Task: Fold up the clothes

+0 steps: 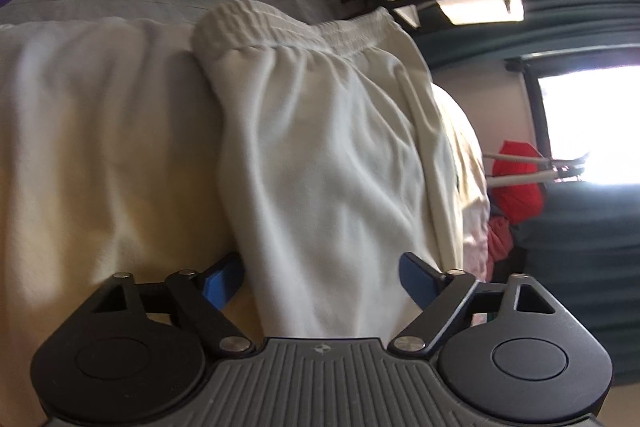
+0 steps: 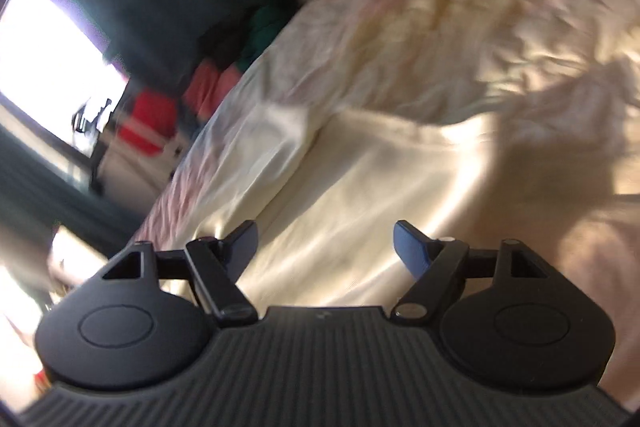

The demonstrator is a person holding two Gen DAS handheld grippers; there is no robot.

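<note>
The soft, limp white pants (image 1: 320,147) drape between the wide-spread left gripper (image 1: 320,281); the elastic waistband (image 1: 296,27) looks the firmest hold. The right gripper (image 2: 324,247) gapes empty.

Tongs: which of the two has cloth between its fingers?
The left tongs: a fold of the white elastic-waist garment runs between its spread blue fingers. The right tongs gape with nothing between them, above the cream bedding.

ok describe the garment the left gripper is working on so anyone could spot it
On the bed, directly ahead of the left gripper, lies a white garment passing between its open fingers. Its gathered elastic waistband at the far end sets it apart from the smooth bedding.
</note>
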